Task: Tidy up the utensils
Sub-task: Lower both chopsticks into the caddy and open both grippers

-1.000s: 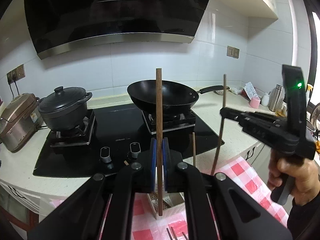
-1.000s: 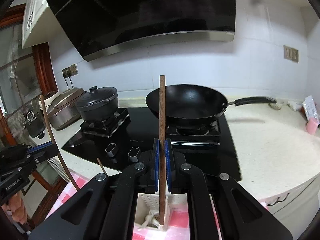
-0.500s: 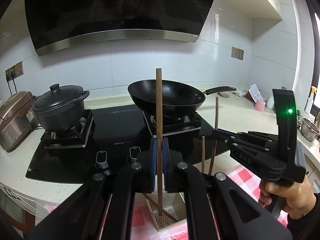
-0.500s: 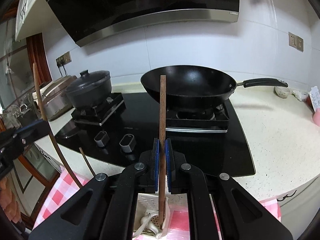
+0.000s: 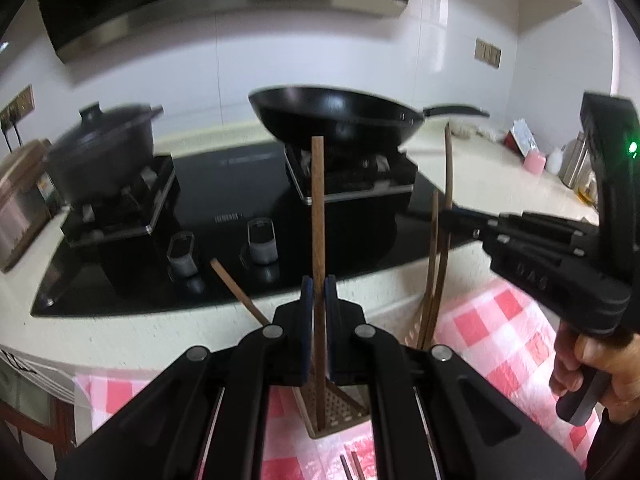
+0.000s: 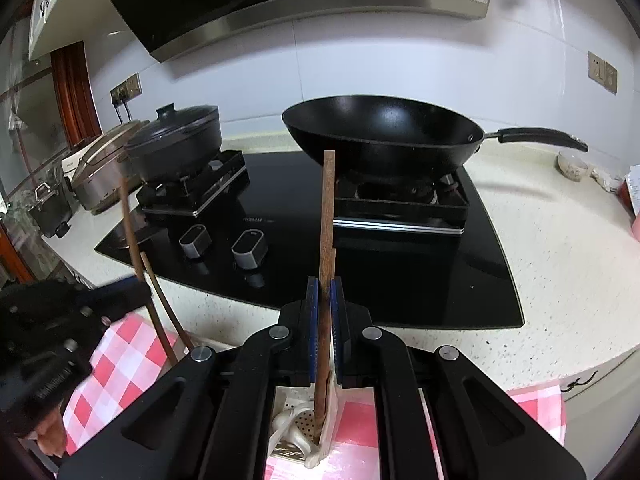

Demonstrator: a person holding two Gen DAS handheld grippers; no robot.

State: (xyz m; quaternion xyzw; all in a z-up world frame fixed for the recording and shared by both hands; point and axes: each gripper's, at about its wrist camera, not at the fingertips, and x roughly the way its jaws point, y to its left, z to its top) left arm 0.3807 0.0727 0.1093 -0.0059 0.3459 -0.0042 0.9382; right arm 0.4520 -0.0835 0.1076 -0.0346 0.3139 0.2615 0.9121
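The left gripper [image 5: 319, 296] clamps an upright brown wooden chopstick [image 5: 318, 216], its lower tip inside a beige perforated utensil holder [image 5: 340, 412] on the near red-checked cloth [image 5: 492, 332]. The right gripper [image 6: 325, 300] grips a second brown chopstick [image 6: 327, 216], tip in the same holder, before a far black wok [image 6: 384, 132].

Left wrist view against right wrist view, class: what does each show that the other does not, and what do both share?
Only the left wrist view shows a pink cup on the far counter, the hand holding the right gripper, and loose chopsticks on the checked cloth. Only the right wrist view shows a white spoon in the holder and a small bowl beyond the wok handle. Both show the wok, the lidded pot and a gripper shut on an upright chopstick.
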